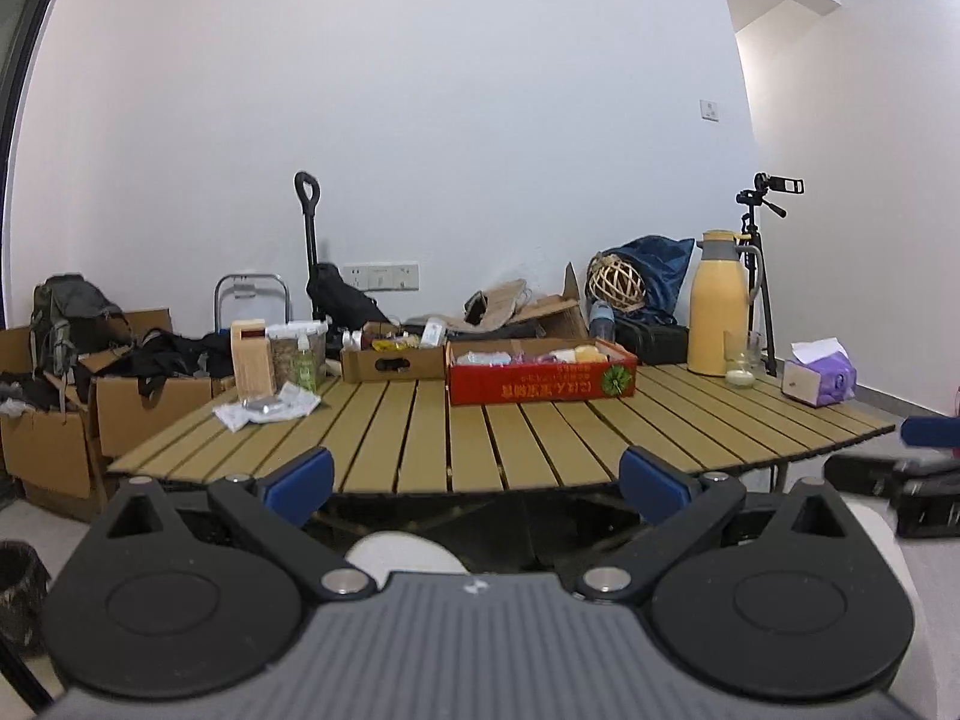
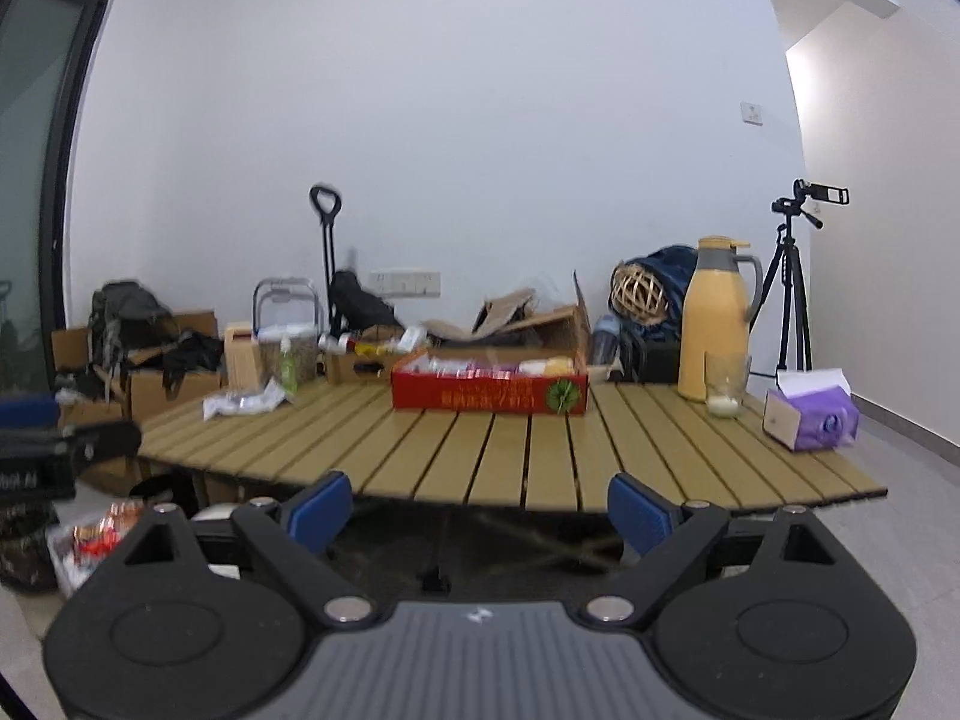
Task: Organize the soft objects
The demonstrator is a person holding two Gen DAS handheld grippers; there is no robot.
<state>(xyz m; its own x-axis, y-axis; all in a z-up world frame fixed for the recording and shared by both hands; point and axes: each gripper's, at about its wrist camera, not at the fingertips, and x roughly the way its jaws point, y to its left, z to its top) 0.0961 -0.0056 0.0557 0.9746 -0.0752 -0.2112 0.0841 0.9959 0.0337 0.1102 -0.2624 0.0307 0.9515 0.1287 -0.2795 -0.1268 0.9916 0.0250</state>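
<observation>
Across the middle of both views runs one slatted wooden counter (image 1: pixel 420 426), its near edge just beyond the jaws, so I judge the person is standing back from it before reaching in. Two cardboard trays sit side by side at its far edge: a red box (image 1: pixel 540 387) in the centre of the frame and a plain brown box (image 1: pixel 393 363) to its left. The soft objects (image 1: pixel 540 355) lie piled inside the red box, too small and crowded to count; keeping them boxed probably serves the sorting.

Right of centre stands one yellow thermos jug (image 1: pixel 717 306), upright, with one glass jar (image 1: pixel 741 360) just beside it. At the right edge is one purple tissue pack (image 1: pixel 822 381), a sheet poking up. On the left side lie one crumpled white wrapper (image 1: pixel 270 408) and one wooden block (image 1: pixel 252 360) near a green bottle (image 1: pixel 305 363).

Low in each frame, the left gripper (image 1: pixel 474 474) and right gripper (image 2: pixel 477 507) hang with jaws spread wide and released, nothing between them, both aimed at the red box.
</observation>
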